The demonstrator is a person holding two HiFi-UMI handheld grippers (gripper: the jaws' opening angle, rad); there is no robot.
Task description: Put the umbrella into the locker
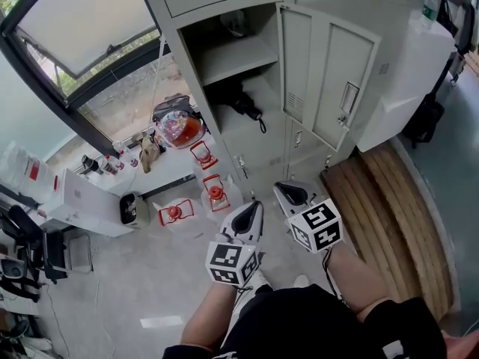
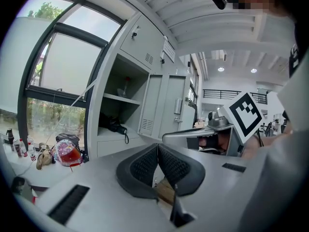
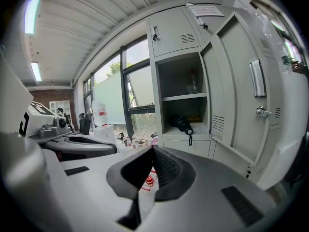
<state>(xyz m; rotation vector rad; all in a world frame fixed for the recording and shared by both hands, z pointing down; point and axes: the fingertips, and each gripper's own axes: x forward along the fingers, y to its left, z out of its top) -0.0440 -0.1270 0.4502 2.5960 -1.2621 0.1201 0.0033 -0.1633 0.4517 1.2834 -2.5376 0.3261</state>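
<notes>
Umbrella [image 1: 241,102]: stowed in locker [image 1: 258,152], lower bay, 12 o'clock. Your left gripper [image 1: 253,206] and right gripper [image 1: 284,189]: both clenched, empty. Likely remaining: nudge the open door [image 1: 340,81], 1 o'clock, shut gently.

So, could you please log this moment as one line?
umbrella: in locker | locker door: open | left gripper: shut, empty | right gripper: shut, empty

support: locker [image 1: 267,96] lower compartment | on it: black umbrella [image 1: 241,103] lying, strap [image 1: 262,123] over front edge
</notes>
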